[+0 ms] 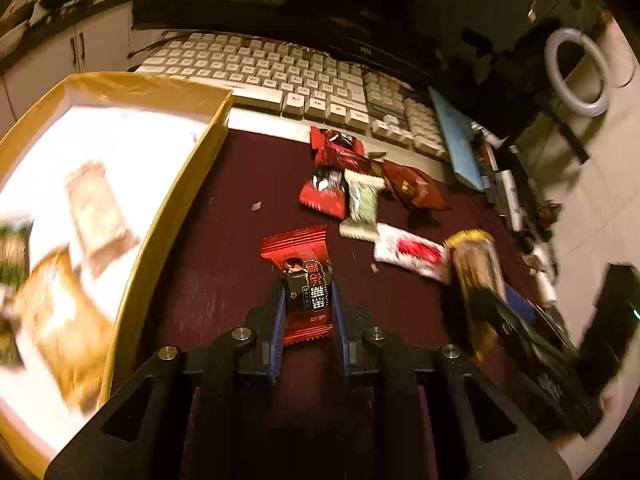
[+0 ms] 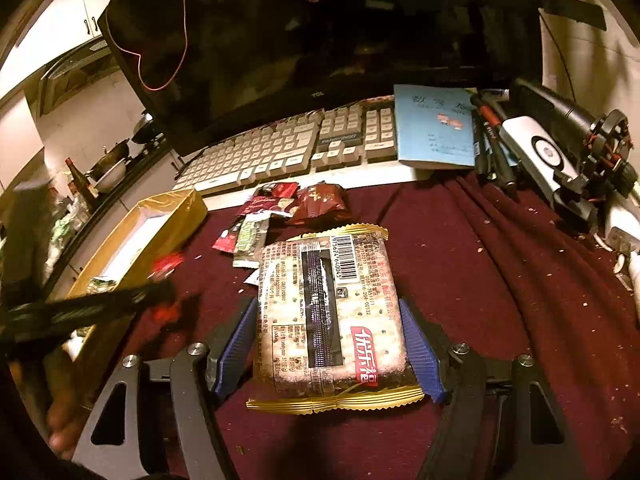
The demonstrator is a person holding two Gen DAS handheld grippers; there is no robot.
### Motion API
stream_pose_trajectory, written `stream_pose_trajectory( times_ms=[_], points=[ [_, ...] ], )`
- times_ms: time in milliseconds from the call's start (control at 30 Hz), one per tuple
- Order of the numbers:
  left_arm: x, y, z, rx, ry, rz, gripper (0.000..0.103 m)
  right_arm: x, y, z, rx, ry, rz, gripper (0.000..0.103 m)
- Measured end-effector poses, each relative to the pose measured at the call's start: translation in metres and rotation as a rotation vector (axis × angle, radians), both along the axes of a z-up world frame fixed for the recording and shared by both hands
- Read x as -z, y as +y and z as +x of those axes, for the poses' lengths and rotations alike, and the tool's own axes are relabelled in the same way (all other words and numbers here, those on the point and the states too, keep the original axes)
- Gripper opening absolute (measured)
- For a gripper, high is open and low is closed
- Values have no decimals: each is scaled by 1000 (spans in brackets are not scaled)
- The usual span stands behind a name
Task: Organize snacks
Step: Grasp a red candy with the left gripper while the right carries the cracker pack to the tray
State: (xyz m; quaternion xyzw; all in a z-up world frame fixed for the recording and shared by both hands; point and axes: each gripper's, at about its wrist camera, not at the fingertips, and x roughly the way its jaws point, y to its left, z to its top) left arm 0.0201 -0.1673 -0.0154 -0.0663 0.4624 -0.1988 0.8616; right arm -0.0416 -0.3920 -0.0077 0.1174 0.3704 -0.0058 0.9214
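Note:
My left gripper is shut on a small red snack packet, held just right of the gold box. The box holds several snack packs on its white floor, blurred. My right gripper is shut on a cracker pack with gold crimped ends, held above the dark red cloth. A heap of loose snacks lies on the cloth near the keyboard; it also shows in the right wrist view. The left gripper appears blurred in the right wrist view, beside the box.
A white keyboard and a dark monitor stand behind the cloth. A blue notebook, pens and gadgets lie at the right. A white-and-red packet lies on the cloth. The right gripper with its pack shows at the right.

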Motion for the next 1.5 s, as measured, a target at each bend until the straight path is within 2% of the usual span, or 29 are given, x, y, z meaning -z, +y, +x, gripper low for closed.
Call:
stream_pose_trajectory(
  times_ms=[67,200,333,467,633,733,833,967,1067,1200,1300,1367,1433,1500],
  points=[
    [-8,5,-14,-11,-37,-2,19,-1,-1,0,-6,0,12,71],
    [-21,42,-36,-54,-45,-63,19,-7,5,-1,-54,-9,66,71],
    [-33,86,-38,-137,-73,-88,19,-19,38,15,-205,7,197,71],
    [-34,129,-19,-237,-77,-96,19,-31,91,43,-333,28,208,71],
    [-17,156,20,-267,-32,-106,19,-39,164,94,-444,79,107,71],
    [-3,161,46,-272,27,-90,19,-39,202,132,-464,108,32,71],
    [9,163,64,-298,65,-68,19,-32,230,173,-475,149,3,71],
    [25,165,83,-295,158,-44,19,-14,252,210,-470,200,-62,71],
    [26,164,90,-316,152,40,19,5,260,220,-458,251,-97,71],
    [29,167,92,-302,156,16,19,22,268,222,-448,279,-166,71],
    [29,162,94,-271,153,36,26,28,269,221,-455,282,-186,72],
    [22,164,89,-253,138,33,43,22,266,219,-459,260,-162,73],
    [15,163,83,-269,107,27,51,5,255,211,-438,218,-125,76],
    [5,164,69,-299,65,1,52,-14,241,198,-428,175,-82,76]
  ],
)
